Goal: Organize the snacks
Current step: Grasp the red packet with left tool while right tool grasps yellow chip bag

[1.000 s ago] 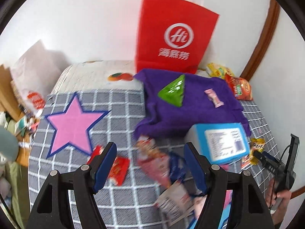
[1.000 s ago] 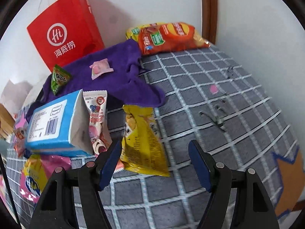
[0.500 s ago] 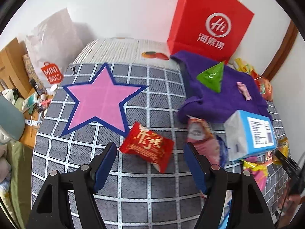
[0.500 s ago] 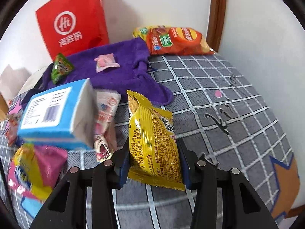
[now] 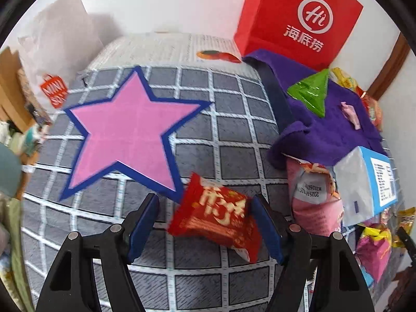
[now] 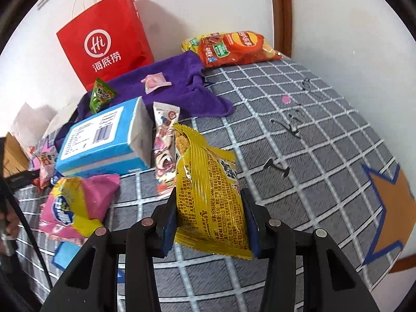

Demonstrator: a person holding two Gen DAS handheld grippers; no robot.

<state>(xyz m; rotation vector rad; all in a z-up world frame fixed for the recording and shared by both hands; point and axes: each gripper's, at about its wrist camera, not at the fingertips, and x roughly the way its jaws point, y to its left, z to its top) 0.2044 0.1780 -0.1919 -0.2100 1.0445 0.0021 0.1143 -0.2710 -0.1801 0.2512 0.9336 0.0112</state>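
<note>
Fingers, right gripper [image 6: 208, 218]: pinching the yellow snack packet [image 6: 208, 192] across its lower half, both pads pressing its side edges, having just been closing on it. The packet is standing upright between them, its top seal leaning toward the blue box [image 6: 104, 135].

Fingers, left gripper [image 5: 204, 227]: spread, straddling the red snack packet [image 5: 215, 218], which is lying flat on the checked bedspread [image 5: 234, 156] just below the pink star. The right pad is sitting at the packet's edge; the left pad is standing clear of it.

Handling, judged: the left fingers are needing to centre over the red packet before closing, since it is lying off toward the right pad and a lopsided pinch could slide it away. The yellow packet is crinkly foil, so a firm hold low on the body is suiting it better than one on the seal.

Surroundings: pink-and-white packet [image 6: 165, 150] lying beside the blue box; pink-and-yellow bag [image 6: 75, 205] in front of it; purple cloth [image 6: 182, 88] carrying a green triangular packet [image 6: 101, 95] and a small pink sweet [image 6: 154, 82]; orange crisp bag [image 6: 236, 48] by the wall; red paper bag [image 6: 104, 44] standing upright behind.
</note>
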